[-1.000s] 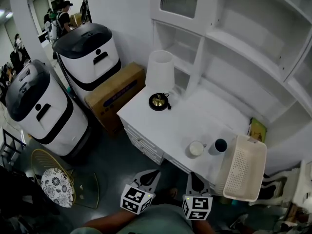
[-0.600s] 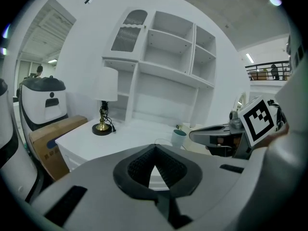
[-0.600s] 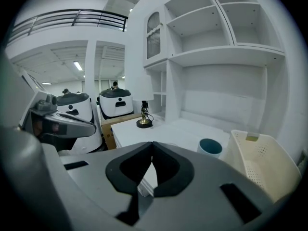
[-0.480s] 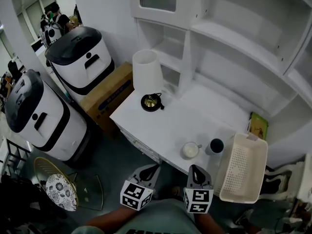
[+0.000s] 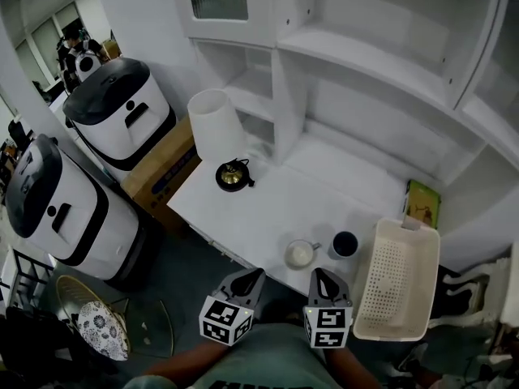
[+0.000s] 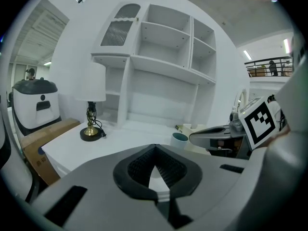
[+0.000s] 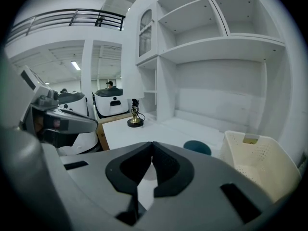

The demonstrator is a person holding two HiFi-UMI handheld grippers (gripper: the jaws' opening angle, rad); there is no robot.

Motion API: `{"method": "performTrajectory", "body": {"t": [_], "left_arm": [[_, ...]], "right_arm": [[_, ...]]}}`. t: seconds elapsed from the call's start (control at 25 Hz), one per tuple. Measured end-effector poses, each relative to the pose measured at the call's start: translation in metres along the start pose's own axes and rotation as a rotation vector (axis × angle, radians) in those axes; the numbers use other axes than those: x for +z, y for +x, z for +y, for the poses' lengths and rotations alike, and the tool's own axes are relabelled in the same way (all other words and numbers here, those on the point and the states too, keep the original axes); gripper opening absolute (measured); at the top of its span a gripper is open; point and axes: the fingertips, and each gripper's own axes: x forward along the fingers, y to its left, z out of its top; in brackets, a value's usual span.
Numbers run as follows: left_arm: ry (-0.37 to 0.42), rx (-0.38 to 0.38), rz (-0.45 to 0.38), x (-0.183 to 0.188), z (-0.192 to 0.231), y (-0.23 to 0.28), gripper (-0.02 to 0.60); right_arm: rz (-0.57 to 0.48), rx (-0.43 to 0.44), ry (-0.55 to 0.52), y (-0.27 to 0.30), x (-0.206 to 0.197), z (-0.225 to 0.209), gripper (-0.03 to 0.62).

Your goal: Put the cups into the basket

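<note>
Just ahead of shut left claw [image 5: 254, 274], right claw [image 5: 320, 275]: white cup [image 5: 301, 254], dark cup [image 5: 345, 244].

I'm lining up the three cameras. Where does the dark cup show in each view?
Head view: dark cup low, right of centre, between white cup and basket.
Left gripper view: dark cup right of centre, below mid-height.
Right gripper view: dark cup right of centre, only its rim showing, left of the basket.
Shared landmark: table lamp at the desk's left end.
</note>
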Motion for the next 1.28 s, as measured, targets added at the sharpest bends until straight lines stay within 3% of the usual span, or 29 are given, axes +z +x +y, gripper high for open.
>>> {"method": "performTrajectory", "body": {"t": [0.32, 0.76, 0.8, 0.88, 1.28], "left_arm": [[0.012, -0.016, 0.021, 0.011, 0.005, 0.017, 0.006], [0.097, -0.211, 0.096, 0.031, 0.017, 0.078, 0.006], [0.102, -0.226, 0.101, 0.032, 0.018, 0.083, 0.006], [0.112, -0.252, 0.114, 0.031, 0.02, 0.09, 0.006], [0.163, -0.354, 0.179, 0.023, 0.029, 0.122, 0.006]], "right_arm": [[0.021, 0.018, 0.005, 0.01, 0.001, -0.003, 0.017], [0.064, -0.044, 0.122, 0.033, -0.003, -0.003, 0.02], [0.069, -0.042, 0.128, 0.036, -0.005, -0.002, 0.047], [0.076, -0.032, 0.137, 0.044, -0.011, 0.002, 0.169], [0.121, -0.039, 0.19, 0.072, -0.018, 0.016, 0.302]]}}
